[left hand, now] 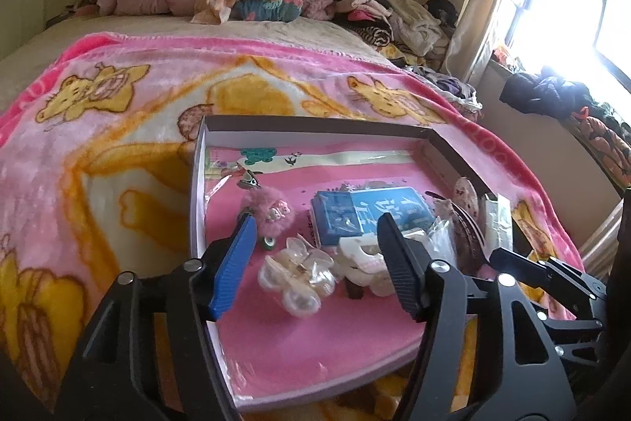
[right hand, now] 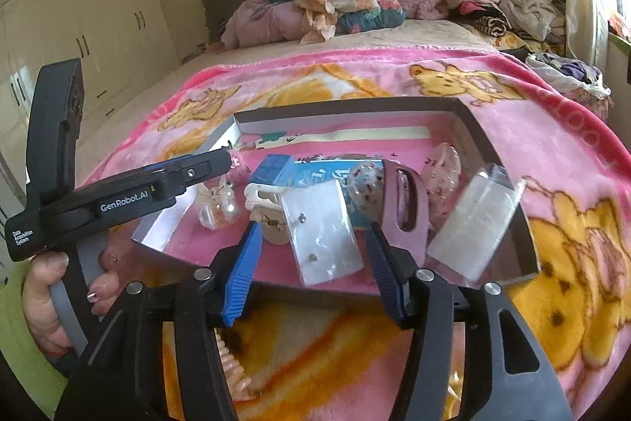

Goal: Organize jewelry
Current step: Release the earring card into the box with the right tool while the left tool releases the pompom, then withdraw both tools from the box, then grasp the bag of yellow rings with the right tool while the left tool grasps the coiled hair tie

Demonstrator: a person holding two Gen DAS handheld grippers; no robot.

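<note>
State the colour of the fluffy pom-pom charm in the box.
Pink; the pom-pom charm shows best in the left wrist view.

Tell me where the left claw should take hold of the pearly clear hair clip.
Probably across the narrow middle hinge of the pearly hair clip, coming from above. It lies flat in the box, its bulbous lobes wide and slippery, and the open left claw already straddles it.
</note>
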